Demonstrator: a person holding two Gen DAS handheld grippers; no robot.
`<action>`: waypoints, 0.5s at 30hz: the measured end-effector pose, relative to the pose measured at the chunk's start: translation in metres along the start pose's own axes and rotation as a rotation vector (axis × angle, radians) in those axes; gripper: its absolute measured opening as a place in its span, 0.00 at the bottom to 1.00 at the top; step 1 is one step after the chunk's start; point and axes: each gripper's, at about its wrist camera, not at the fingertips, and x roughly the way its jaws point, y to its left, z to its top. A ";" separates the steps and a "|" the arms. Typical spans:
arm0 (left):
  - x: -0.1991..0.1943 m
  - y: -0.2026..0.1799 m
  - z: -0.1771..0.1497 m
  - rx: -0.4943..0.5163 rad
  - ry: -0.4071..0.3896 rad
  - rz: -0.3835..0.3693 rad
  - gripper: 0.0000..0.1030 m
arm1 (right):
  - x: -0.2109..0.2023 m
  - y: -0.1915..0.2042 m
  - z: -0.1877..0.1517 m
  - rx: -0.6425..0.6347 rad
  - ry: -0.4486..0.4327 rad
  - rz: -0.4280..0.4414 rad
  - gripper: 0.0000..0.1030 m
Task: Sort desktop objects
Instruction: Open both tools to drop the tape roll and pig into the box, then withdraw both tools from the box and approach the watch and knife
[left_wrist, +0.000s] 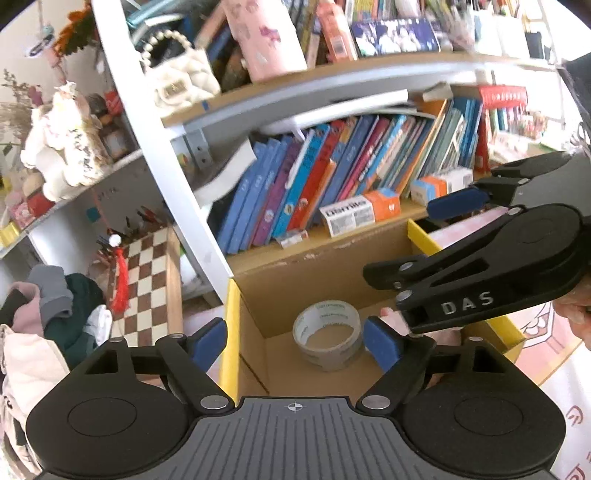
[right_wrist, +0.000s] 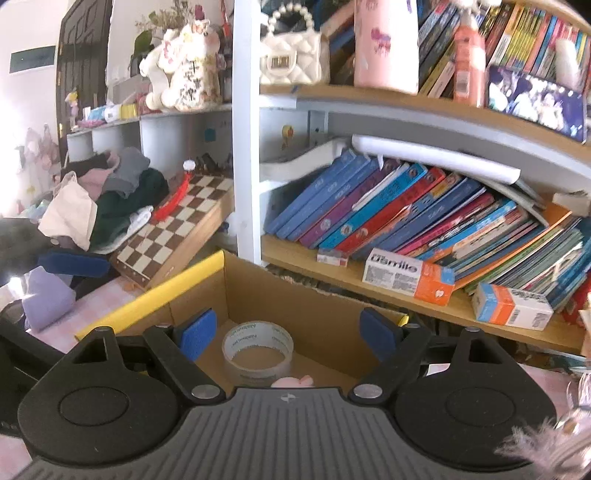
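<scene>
Left gripper (left_wrist: 295, 345) spread, empty; right gripper (right_wrist: 288, 334) likewise. Both above cardboard box (left_wrist: 314, 280) (tape roll (left_wrist: 328, 339) inside). Risk: grippers colliding, crowded together.

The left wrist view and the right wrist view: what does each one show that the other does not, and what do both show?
Only the left wrist view shows the right gripper from the side, open, above the cardboard box.

Only the right wrist view shows a dark door and a purple cloth.

Both show the tape roll lying in the box, the chessboard, the white quilted purse, the leaning books and the toothpaste box.
</scene>
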 end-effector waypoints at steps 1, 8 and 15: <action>-0.004 0.003 -0.001 -0.005 -0.008 0.002 0.81 | -0.006 0.003 0.001 0.004 -0.008 -0.007 0.82; -0.044 0.024 -0.015 -0.066 -0.068 0.018 0.85 | -0.056 0.025 0.001 0.037 -0.088 -0.054 0.83; -0.079 0.042 -0.043 -0.098 -0.094 -0.012 0.86 | -0.095 0.045 -0.012 0.071 -0.096 -0.114 0.83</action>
